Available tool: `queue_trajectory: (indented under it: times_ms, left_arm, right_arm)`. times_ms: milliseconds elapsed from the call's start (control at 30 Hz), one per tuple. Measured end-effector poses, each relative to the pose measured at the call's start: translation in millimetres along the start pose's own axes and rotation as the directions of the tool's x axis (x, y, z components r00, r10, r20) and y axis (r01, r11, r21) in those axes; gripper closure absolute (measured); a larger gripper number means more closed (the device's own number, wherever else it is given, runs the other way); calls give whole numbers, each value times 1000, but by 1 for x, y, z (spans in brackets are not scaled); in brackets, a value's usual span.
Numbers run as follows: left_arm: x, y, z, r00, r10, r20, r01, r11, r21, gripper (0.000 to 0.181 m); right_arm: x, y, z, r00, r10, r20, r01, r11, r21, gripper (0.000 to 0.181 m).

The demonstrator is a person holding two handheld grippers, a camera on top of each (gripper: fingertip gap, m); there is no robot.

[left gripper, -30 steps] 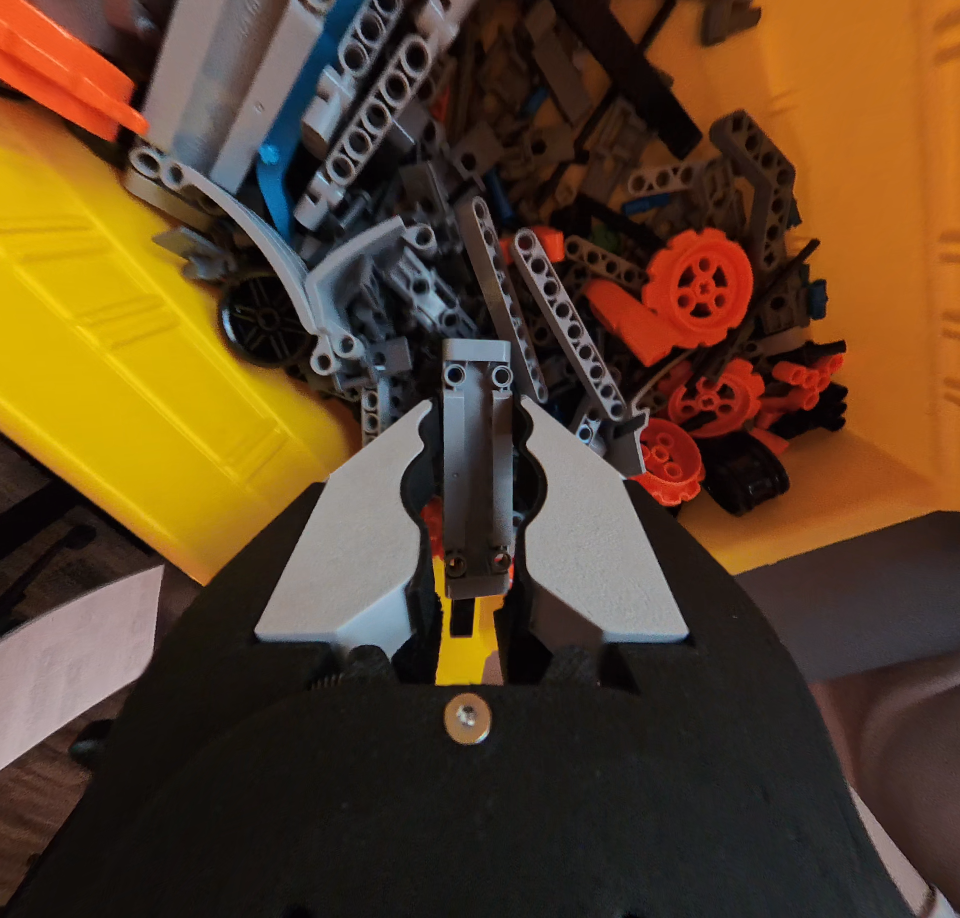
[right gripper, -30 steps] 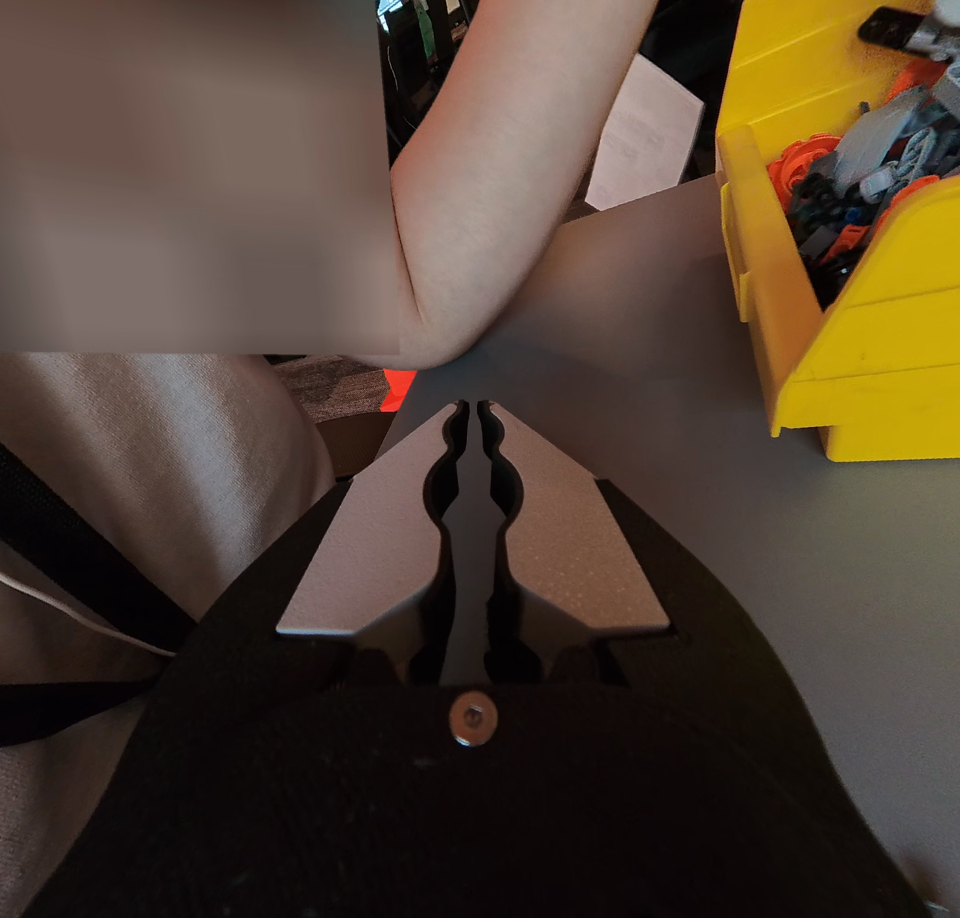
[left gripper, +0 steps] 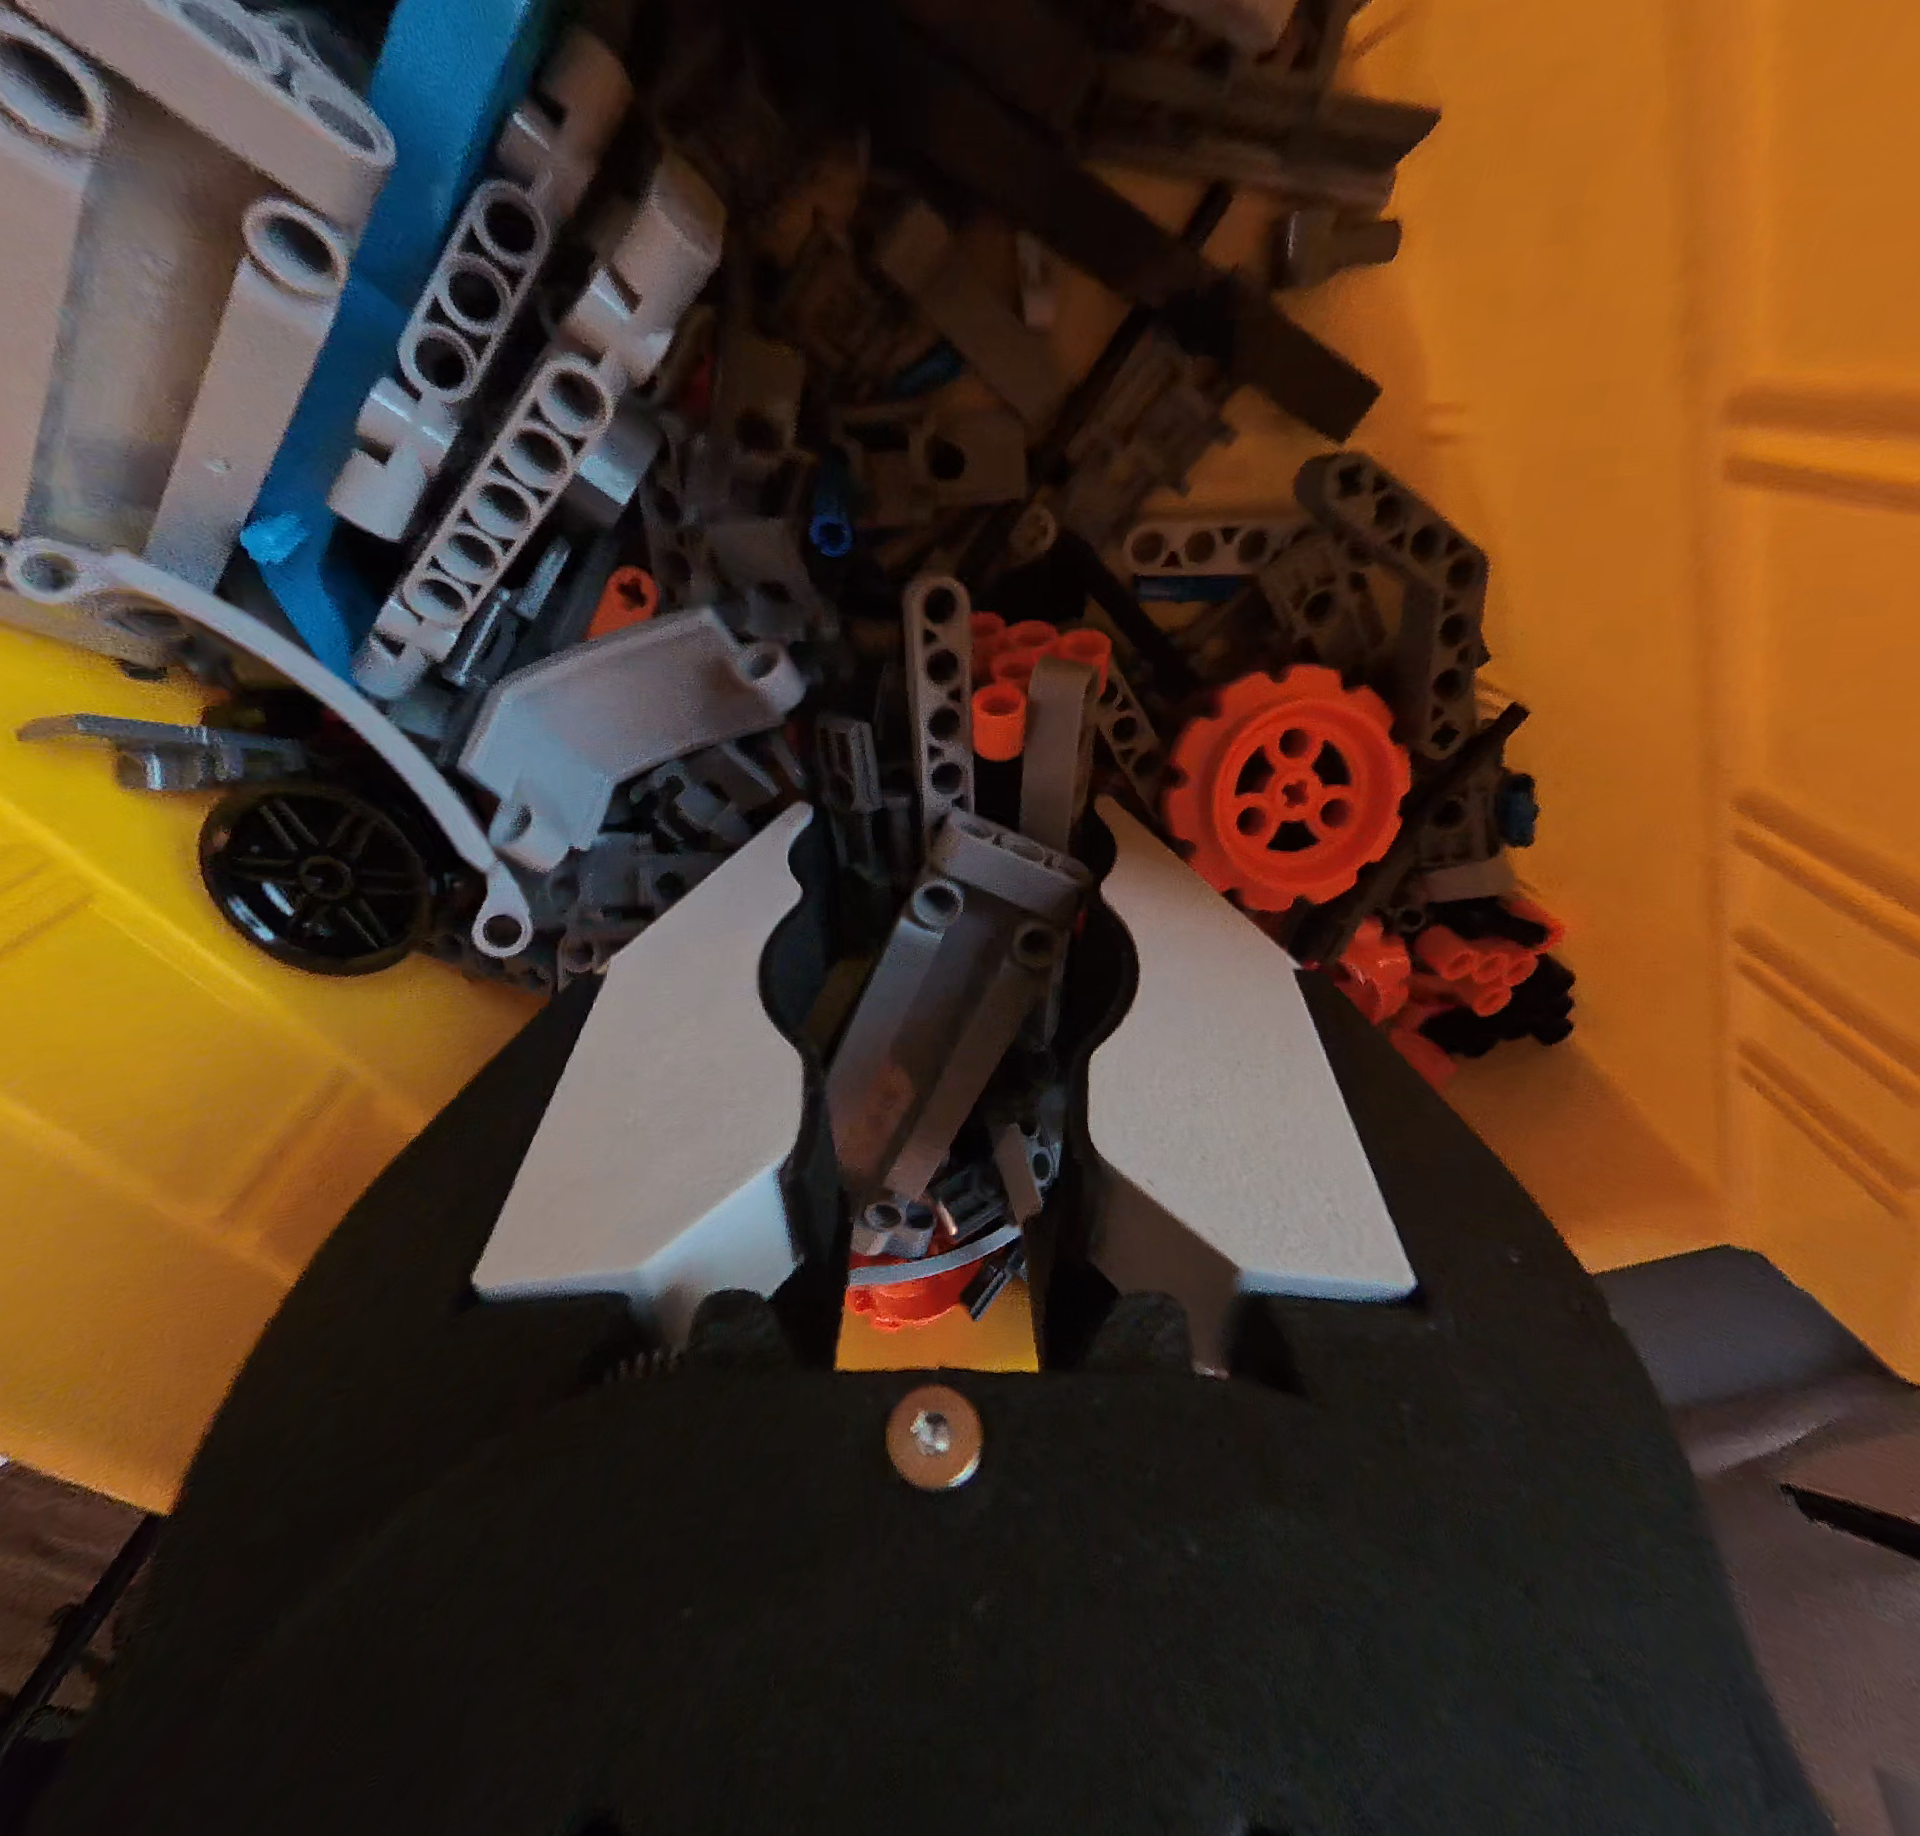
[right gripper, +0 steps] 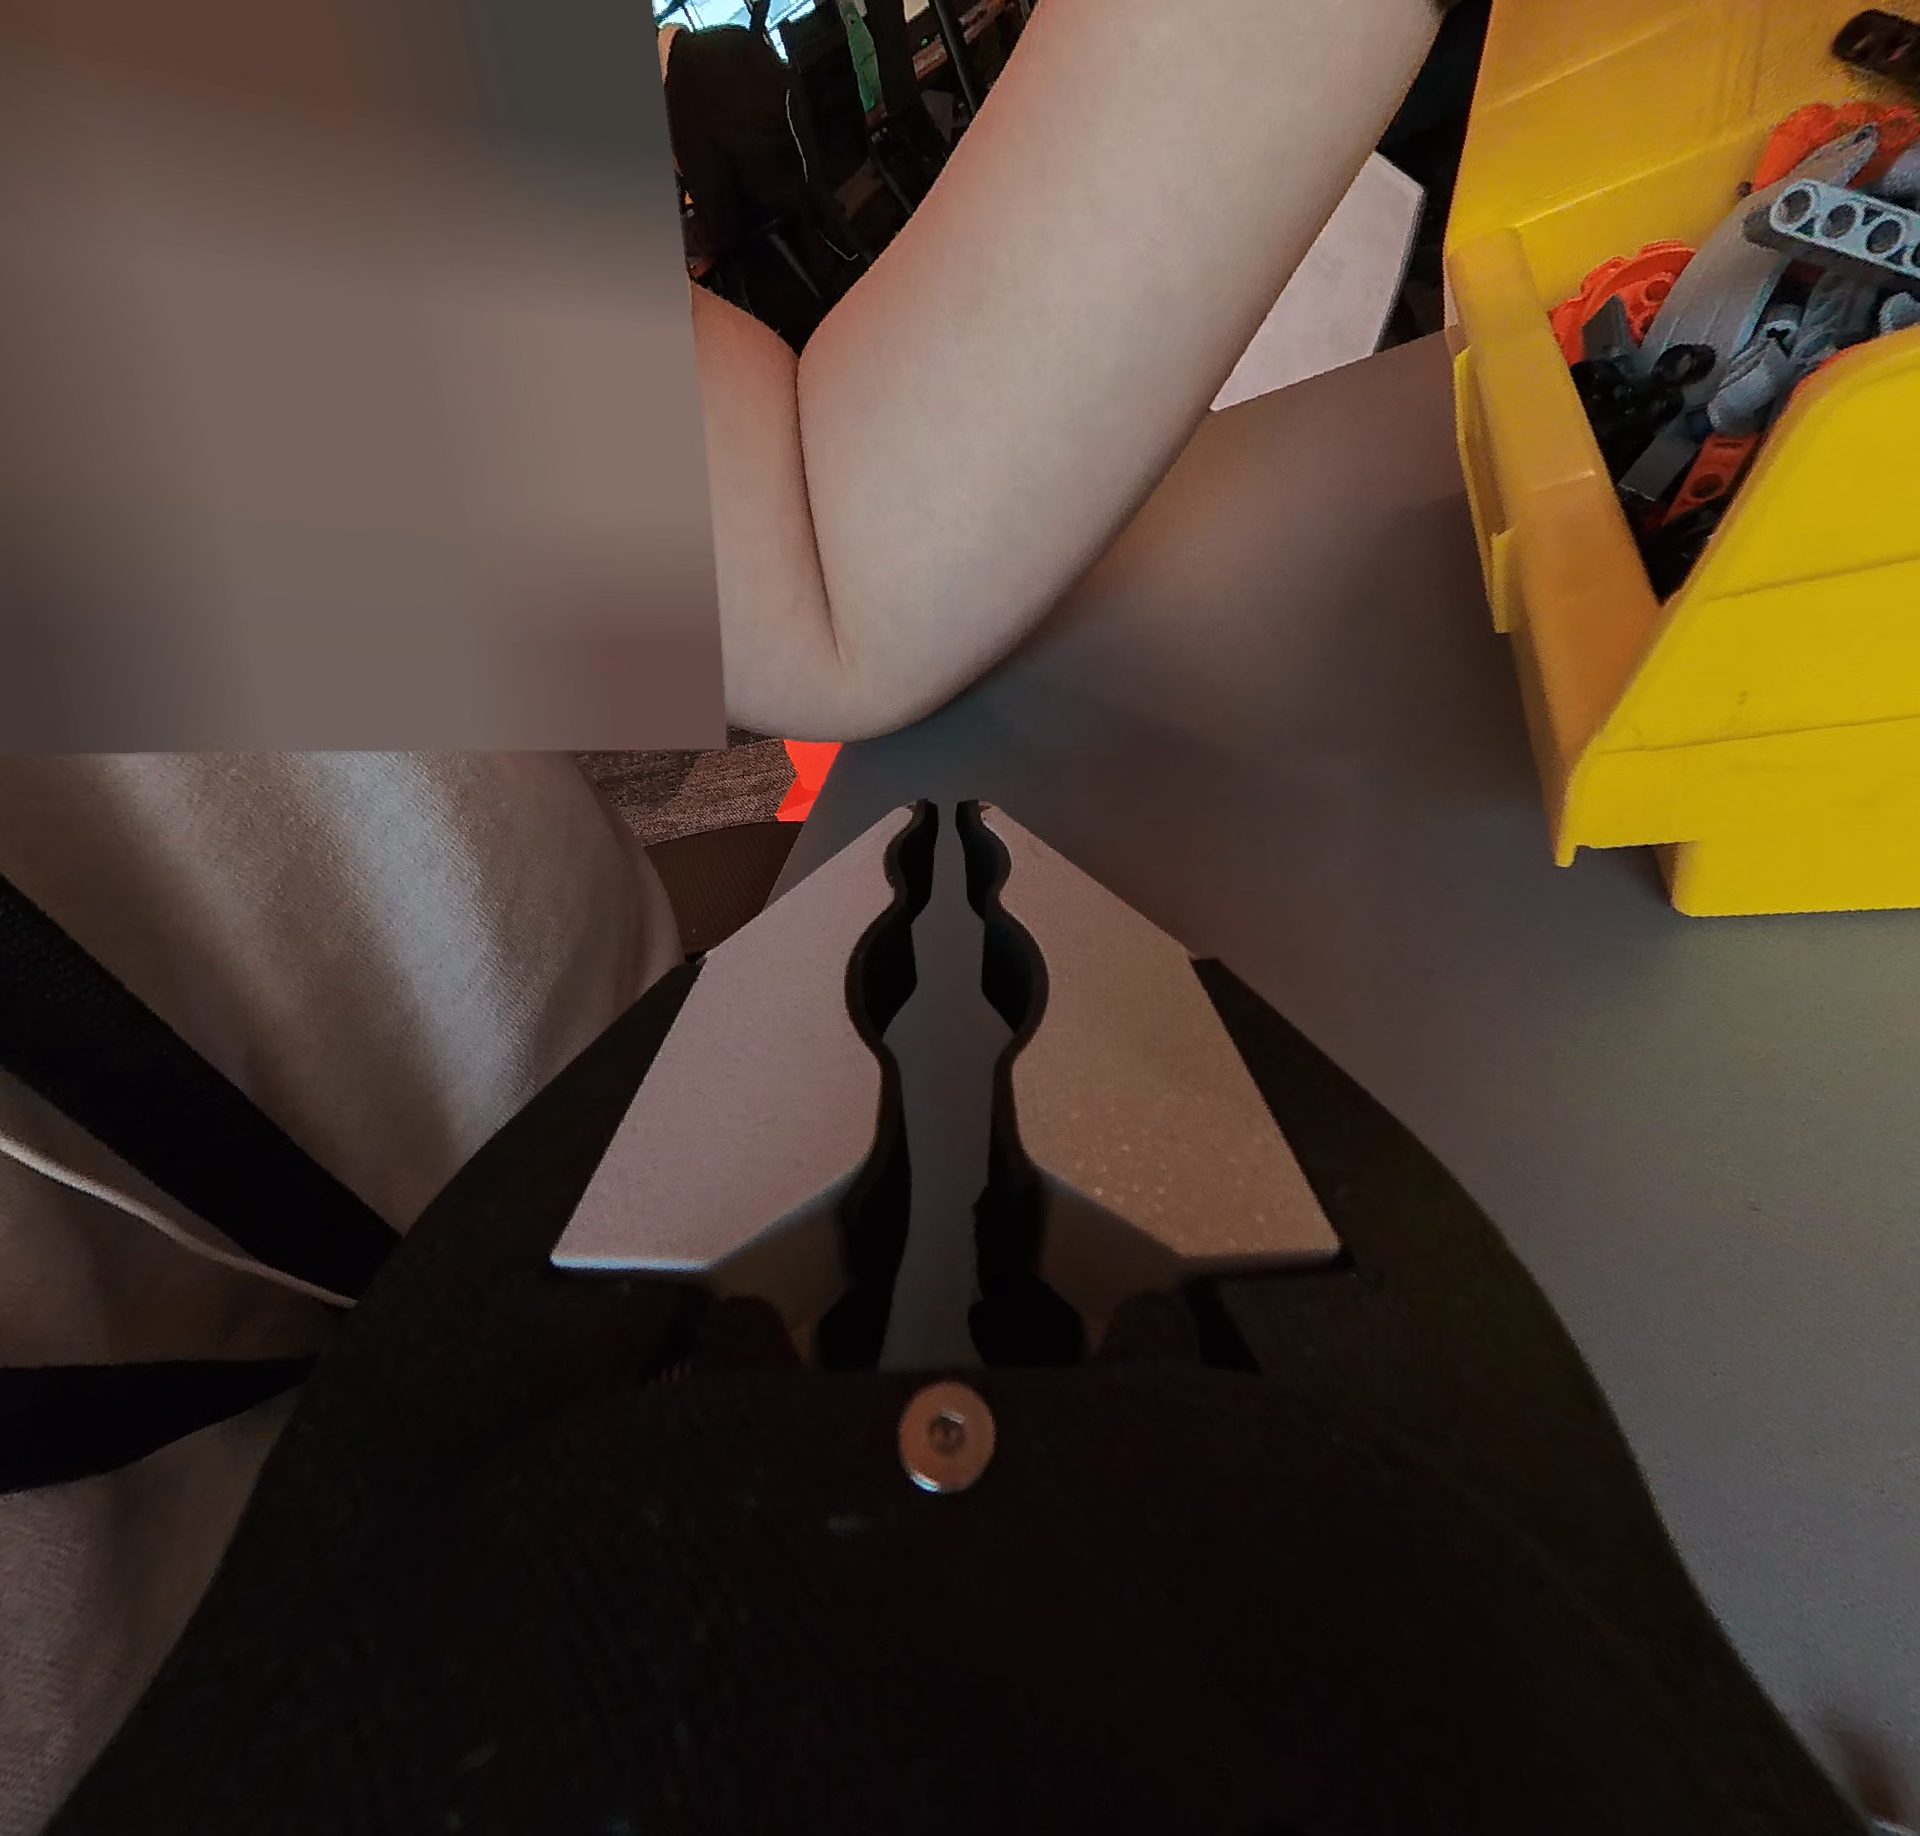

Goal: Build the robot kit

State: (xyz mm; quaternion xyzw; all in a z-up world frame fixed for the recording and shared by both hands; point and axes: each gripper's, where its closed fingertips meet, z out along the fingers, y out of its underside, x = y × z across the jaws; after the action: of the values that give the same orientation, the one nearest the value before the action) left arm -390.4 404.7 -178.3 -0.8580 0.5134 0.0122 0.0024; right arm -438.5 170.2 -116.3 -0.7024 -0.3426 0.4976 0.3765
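**Left wrist view: tongs spread wide over a tilted grey piece in the parts bin**

Left wrist view looks down into a yellow bin (left gripper: 1558,332) heaped with building-toy parts. The left gripper (left gripper: 951,851) is spread wide, and a grey block piece (left gripper: 935,1017) lies tilted in the gap between its fingers (left gripper: 675,1090). The piece leans toward the right finger; whether it touches either one I cannot tell, but it does not look clamped. Just right of the fingertips sits an orange toothed wheel (left gripper: 1288,787), and at centre left a black spoked wheel (left gripper: 317,877) lies near the bin's lower left wall. A blue curved panel (left gripper: 436,228) and pale grey holed beams (left gripper: 488,498) crowd the upper left. The only bare bin floor is a strip along the right wall and a patch at lower left; elsewhere the parts are packed tight up to the walls.

In the right wrist view, the right gripper (right gripper: 940,810) is nearly pinched together, holding nothing, with a thin slit between the tips. It hovers over a plain grey table (right gripper: 1558,1163) with open surface to the right. The yellow bin (right gripper: 1766,695) stands at the upper right, well apart. A person's bent arm (right gripper: 987,415) rests at the table's edge just beyond the tips.
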Motion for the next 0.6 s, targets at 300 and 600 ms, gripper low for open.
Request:
queue_trajectory:
  times_ms: [300, 600]
  left_arm:
    - [-35, 12, -25, 991, -135, -23, 137, 986, 94, 156]
    - [-46, 19, -28, 986, -164, -6, 164, 982, 95, 156]
  right_arm:
    - [0, 0, 0, 1000, 7, 4, -7, 1000, 1, 178]
    - [1, 0, 0, 1000, 12, 5, -12, 1000, 1, 178]
